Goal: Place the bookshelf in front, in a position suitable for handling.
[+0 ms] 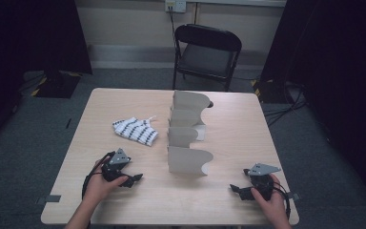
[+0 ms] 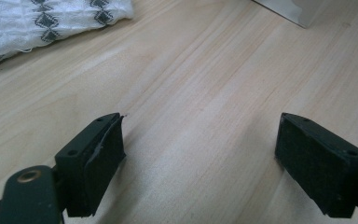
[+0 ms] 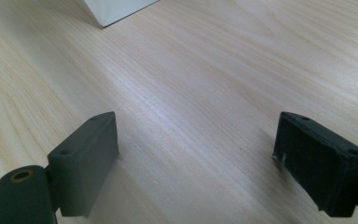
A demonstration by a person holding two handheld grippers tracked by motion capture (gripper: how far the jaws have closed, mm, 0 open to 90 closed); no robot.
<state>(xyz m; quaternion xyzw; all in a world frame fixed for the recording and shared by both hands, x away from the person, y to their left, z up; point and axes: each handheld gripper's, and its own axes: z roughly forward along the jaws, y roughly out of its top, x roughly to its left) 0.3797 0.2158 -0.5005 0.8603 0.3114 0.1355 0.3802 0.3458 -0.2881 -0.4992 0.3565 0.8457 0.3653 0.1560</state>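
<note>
Left gripper [image 1: 134, 180]: rested low on the table [image 1: 248, 143] at the near left, jaws spread wide with nothing between them, only bare wood in the gap as seen in the left gripper view.
Right gripper [image 1: 235, 189]: sat at the near right, jaws likewise apart and empty.
Sock [image 1: 135, 130]: lay flat on the table, forward of the left gripper and a touch toward the middle, near but not touching.
Long axis: the sock ran roughly left to right across the table, slightly slanted.
Nearer hand: the left, clearly; the right stood well apart, with the divider between.
Cardboard divider [image 1: 187, 136]: stood upright mid-table, just right of the sock.
Count: one sock, one divider of four curved panels, two grippers, one folding chair [image 1: 207, 52] beyond the far edge.
Likely call: a left-hand reach forward for the sock.
</note>
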